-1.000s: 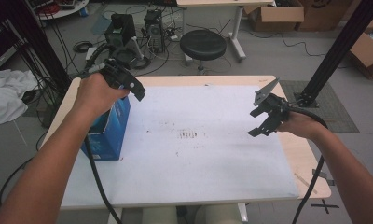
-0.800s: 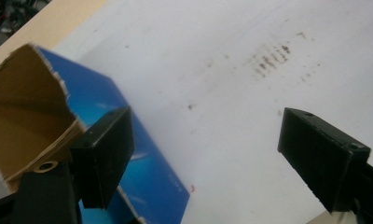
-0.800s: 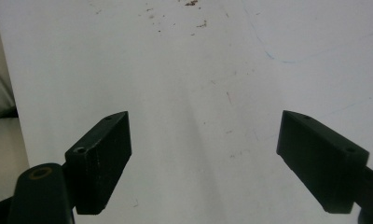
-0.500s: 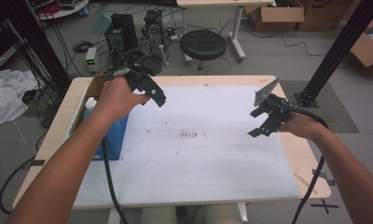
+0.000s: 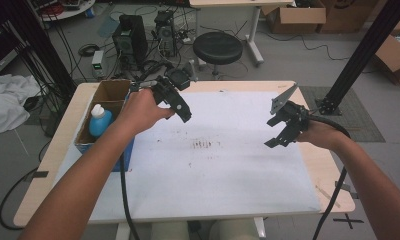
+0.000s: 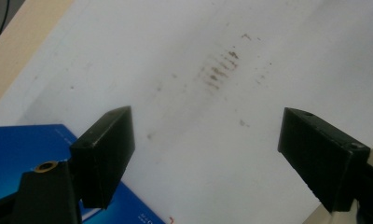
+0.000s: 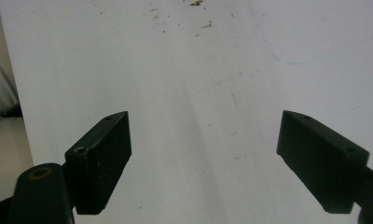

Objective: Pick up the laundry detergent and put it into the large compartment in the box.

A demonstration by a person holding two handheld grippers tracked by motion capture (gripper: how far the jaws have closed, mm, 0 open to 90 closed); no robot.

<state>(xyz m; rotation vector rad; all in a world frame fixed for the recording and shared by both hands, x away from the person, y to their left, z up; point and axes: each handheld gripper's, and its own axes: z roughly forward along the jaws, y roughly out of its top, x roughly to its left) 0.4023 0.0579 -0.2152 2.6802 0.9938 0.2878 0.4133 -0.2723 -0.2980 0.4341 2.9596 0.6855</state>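
The left gripper (image 5: 180, 105) has been lifted out of the open cardboard box (image 5: 113, 92) toward the table's middle, jaws wide and empty (nothing carried); the blue bottle (image 5: 100, 121) remains standing inside the box at the table's left. The right gripper (image 5: 282, 131) is held wide, unmoved, over the white sheet (image 5: 228, 170).

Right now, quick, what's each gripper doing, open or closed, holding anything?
Left gripper: open, jaws wide apart, holding nothing, above the white sheet.
Right gripper: open, jaws wide apart, holding nothing.
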